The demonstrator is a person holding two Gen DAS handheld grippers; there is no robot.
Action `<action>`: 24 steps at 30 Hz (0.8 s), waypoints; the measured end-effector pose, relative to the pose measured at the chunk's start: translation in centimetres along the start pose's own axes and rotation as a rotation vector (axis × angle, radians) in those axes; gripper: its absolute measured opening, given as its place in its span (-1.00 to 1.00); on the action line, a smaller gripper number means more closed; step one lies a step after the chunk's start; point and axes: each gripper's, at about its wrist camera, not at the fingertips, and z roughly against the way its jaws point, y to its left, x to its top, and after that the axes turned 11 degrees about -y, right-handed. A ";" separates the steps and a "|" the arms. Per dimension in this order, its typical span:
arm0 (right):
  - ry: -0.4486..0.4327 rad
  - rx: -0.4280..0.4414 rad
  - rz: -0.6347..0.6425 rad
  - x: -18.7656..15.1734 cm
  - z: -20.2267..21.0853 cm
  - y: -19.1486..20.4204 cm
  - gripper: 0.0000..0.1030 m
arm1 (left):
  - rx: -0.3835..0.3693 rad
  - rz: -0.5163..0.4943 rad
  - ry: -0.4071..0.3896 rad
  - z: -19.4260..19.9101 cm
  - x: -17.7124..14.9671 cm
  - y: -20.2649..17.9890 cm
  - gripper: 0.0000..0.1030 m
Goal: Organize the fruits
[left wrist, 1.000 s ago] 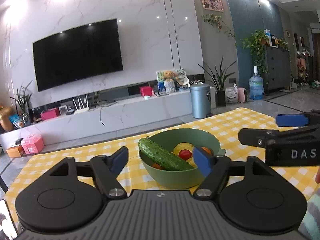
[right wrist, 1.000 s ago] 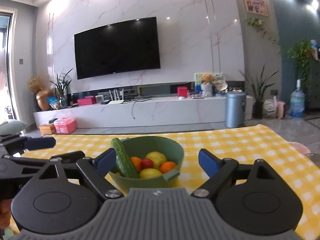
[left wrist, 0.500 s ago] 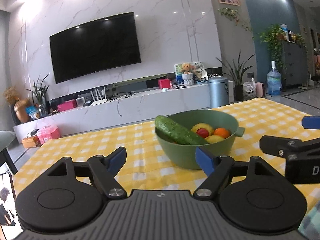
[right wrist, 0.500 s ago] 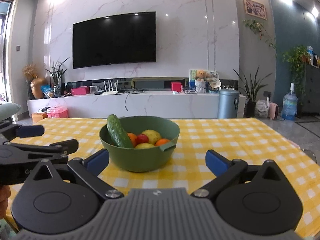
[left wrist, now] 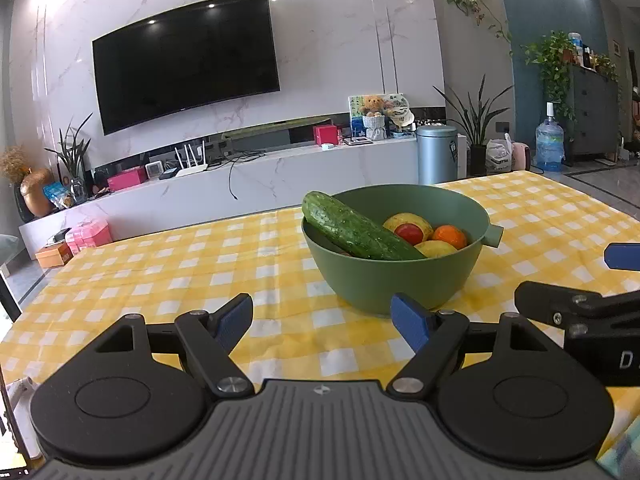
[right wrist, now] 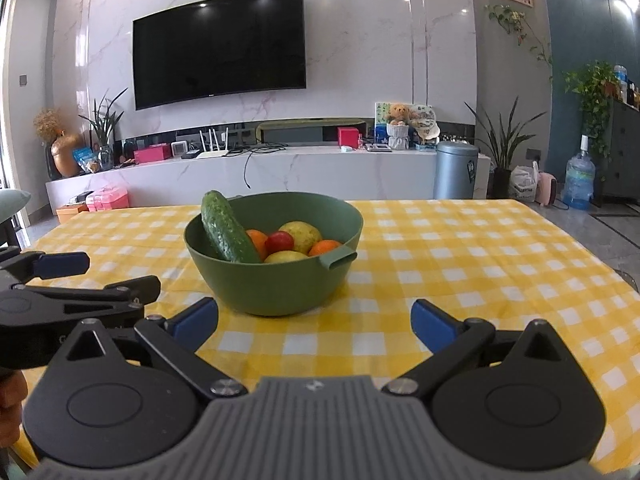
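Fruits (right wrist: 298, 242) and cucumber (right wrist: 226, 228) all sit in green bowl (right wrist: 276, 280) mid-tabletop (right wrist: 460, 264); none loose on cloth. Left gripper (left wrist: 322, 320), right gripper (right wrist: 314, 320): jaws apart, empty.

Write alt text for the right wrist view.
A green bowl holding a cucumber, oranges, lemons and a tomato sits on a yellow checked tablecloth. The open right gripper frames it; the left gripper shows at the left edge.
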 end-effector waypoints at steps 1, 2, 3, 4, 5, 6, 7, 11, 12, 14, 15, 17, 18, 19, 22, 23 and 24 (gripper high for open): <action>0.000 0.000 -0.005 0.0 -0.1 -0.1 0.92 | -0.001 0.002 0.003 0.0 0.0 -0.1 0.79; -0.001 0.001 -0.010 0.0 0.0 -0.1 0.92 | -0.004 0.007 0.006 0.1 0.0 0.0 0.79; -0.001 0.001 -0.012 0.1 0.0 -0.1 0.92 | -0.006 0.014 0.009 0.1 0.0 0.1 0.79; -0.002 0.002 -0.011 0.1 0.0 0.0 0.92 | -0.005 0.019 0.012 0.0 0.1 0.1 0.79; -0.003 0.003 -0.009 0.1 0.1 0.0 0.92 | -0.004 0.024 0.017 -0.1 0.1 0.2 0.79; -0.003 0.005 -0.006 0.1 0.0 0.1 0.92 | -0.004 0.027 0.022 -0.1 0.1 0.2 0.79; -0.003 0.006 -0.004 0.1 0.0 0.1 0.92 | -0.004 0.029 0.026 -0.2 0.2 0.3 0.79; 0.001 0.004 -0.004 0.1 0.0 0.2 0.92 | -0.002 0.036 0.044 -0.4 0.1 0.4 0.79; 0.003 0.003 -0.004 0.0 -0.1 0.2 0.92 | 0.000 0.039 0.047 -0.4 0.1 0.4 0.79; 0.003 0.002 -0.003 0.0 0.0 0.2 0.92 | 0.001 0.045 0.053 -0.4 0.2 0.5 0.79; 0.002 0.003 -0.003 0.0 0.0 0.2 0.92 | 0.002 0.047 0.057 -0.5 0.2 0.5 0.79; 0.002 0.003 -0.003 0.0 0.0 0.2 0.92 | 0.002 0.048 0.064 -0.5 0.1 0.5 0.79; 0.002 0.001 -0.002 0.0 0.0 0.2 0.92 | 0.002 0.046 0.068 -0.5 0.1 0.5 0.79; 0.002 0.001 -0.002 0.0 0.0 0.2 0.92 | 0.003 0.044 0.071 -0.6 0.1 0.5 0.79; 0.002 -0.001 0.001 0.0 -0.1 0.2 0.92 | 0.003 0.045 0.076 -0.6 0.1 0.5 0.79; 0.003 0.000 0.002 0.0 -0.1 0.2 0.92 | 0.002 0.047 0.077 -0.6 0.1 0.5 0.79; 0.004 -0.001 0.003 -0.1 -0.1 0.2 0.92 | 0.003 0.044 0.076 -0.6 0.1 0.5 0.79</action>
